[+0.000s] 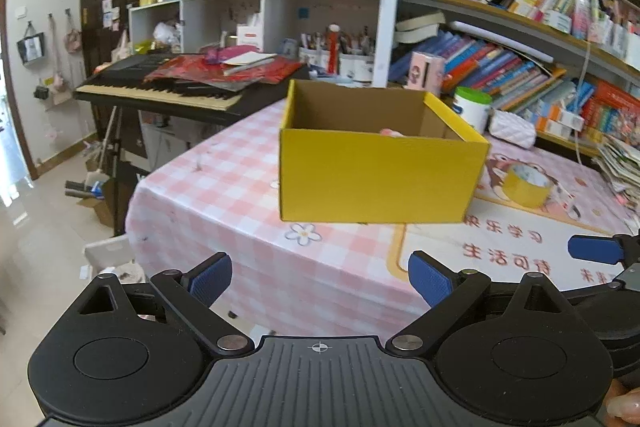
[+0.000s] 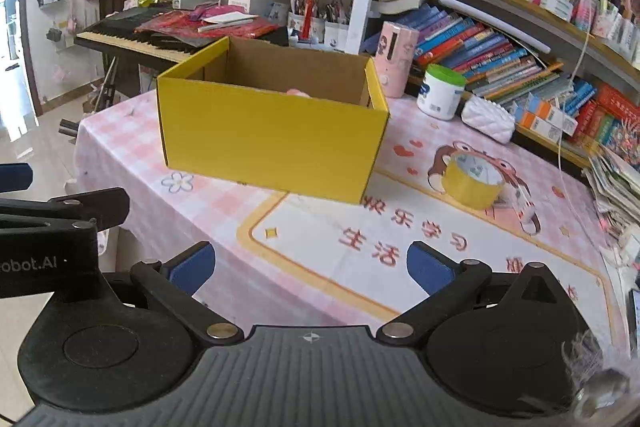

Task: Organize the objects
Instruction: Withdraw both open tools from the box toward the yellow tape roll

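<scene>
**A checked table, thinly laid**

The table [image 2: 132, 147] wears a pink-and-white checked cloth with a cartoon mat printed across it. On it stand an open yellow box [image 2: 272, 143], a roll of yellow tape [image 2: 474, 183] apart to its right, and behind, a green-lidded white tub [image 2: 440, 93], a quilted white pouch [image 2: 488, 119] and a pink carton [image 2: 396, 59].

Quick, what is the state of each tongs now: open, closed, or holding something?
Left tongs: open, nothing between the pads.
Right tongs: open wide, nothing between the pads; the yellow box stands ahead on the table, untouched.
</scene>
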`<state>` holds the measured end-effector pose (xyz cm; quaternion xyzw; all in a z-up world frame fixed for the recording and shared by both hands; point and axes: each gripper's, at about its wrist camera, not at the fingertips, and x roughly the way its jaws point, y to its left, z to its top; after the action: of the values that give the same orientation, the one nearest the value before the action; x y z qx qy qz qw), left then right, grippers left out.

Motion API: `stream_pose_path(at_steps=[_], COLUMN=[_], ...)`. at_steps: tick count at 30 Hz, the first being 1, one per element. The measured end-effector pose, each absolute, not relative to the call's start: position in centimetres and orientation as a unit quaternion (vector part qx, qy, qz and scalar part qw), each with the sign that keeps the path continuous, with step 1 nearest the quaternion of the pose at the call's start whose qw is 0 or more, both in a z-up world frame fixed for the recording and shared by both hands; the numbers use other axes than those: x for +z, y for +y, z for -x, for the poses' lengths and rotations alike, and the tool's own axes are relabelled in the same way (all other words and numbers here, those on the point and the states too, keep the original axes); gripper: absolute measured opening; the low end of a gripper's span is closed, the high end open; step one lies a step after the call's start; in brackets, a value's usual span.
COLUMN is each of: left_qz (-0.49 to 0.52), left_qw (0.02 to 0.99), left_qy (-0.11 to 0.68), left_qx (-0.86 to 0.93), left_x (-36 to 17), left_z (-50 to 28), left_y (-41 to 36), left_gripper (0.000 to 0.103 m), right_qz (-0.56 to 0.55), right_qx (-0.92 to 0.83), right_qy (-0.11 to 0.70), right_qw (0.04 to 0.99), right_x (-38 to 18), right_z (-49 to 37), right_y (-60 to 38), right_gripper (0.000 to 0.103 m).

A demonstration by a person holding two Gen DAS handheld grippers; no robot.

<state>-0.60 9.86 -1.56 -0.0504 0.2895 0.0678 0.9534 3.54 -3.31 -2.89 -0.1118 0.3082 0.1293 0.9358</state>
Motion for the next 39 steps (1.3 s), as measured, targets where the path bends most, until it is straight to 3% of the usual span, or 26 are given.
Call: stream_pose_path(at_steps=[18, 39], left_qz=[0.038, 0.027], left_qw=[0.954, 0.951], left_qy=[0.297, 0.306], left_qx=[0.001, -0.036], left_x=[-2.0, -2.0], left_z=[-0.1, -5.9], left_y=[6.7, -0.2], left_gripper=[0.097, 0.097], right_qz=[0.089, 0.065], right_qx=[0.060, 0.014], right_qy=[0.325, 0.337], right_qw=[0.939, 0.939], right_x=[-3.3, -3.7], right_z=[-2.1, -6.7], right_y=[-7.2, -14.8], right_gripper=[0.103, 0.103])
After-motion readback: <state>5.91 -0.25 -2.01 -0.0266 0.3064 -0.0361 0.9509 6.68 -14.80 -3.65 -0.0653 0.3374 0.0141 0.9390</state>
